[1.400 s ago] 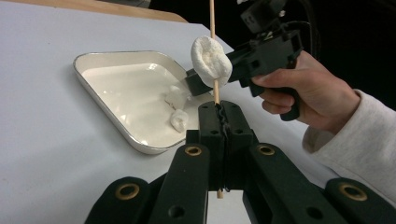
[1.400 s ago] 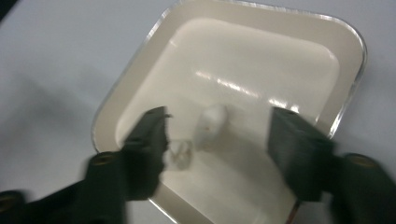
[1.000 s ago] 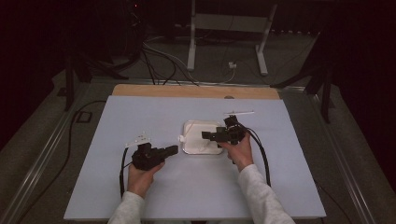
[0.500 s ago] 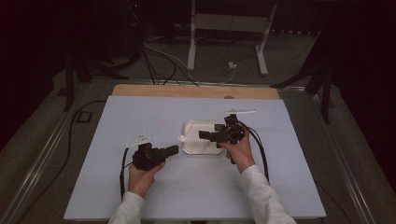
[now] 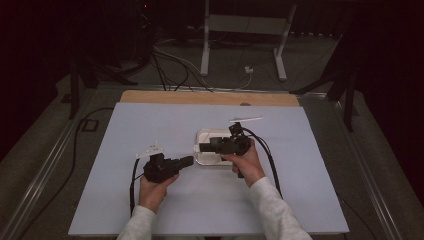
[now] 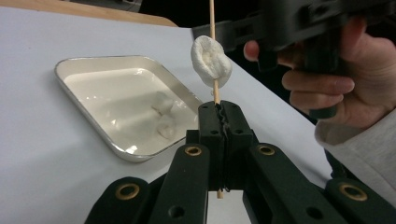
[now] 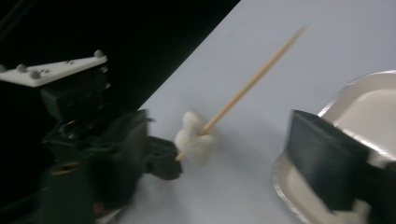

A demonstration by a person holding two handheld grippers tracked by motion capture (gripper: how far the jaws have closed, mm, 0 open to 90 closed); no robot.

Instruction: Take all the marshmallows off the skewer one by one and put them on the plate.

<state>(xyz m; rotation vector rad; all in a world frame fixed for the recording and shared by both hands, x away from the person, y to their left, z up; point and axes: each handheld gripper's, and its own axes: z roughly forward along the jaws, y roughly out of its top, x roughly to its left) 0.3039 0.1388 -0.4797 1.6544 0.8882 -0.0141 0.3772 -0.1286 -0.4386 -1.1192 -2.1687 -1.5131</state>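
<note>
Black claws (image 6: pixel 219 135), brass-ringed screws, pale grey sleeves (image 5: pixel 277 212).

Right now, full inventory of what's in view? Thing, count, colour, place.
Thin wooden skewer: 1, tan, clamped upright in the left gripper's jaws.
Soft white marshmallow: 1, white, threaded on the skewer just above the jaws.
Shallow rectangular metal tray: 1, silver rim, whitish inside, mid-table.
Pale lumps: about 2, white, inside the tray.
Table sheet: 1, pale blue-white, over a wooden board.
Metal stand: 1, grey, on the floor beyond the table.
Left gripper: black, shut on the skewer.
Right gripper: black, over the tray, jaw state unclear.
</note>
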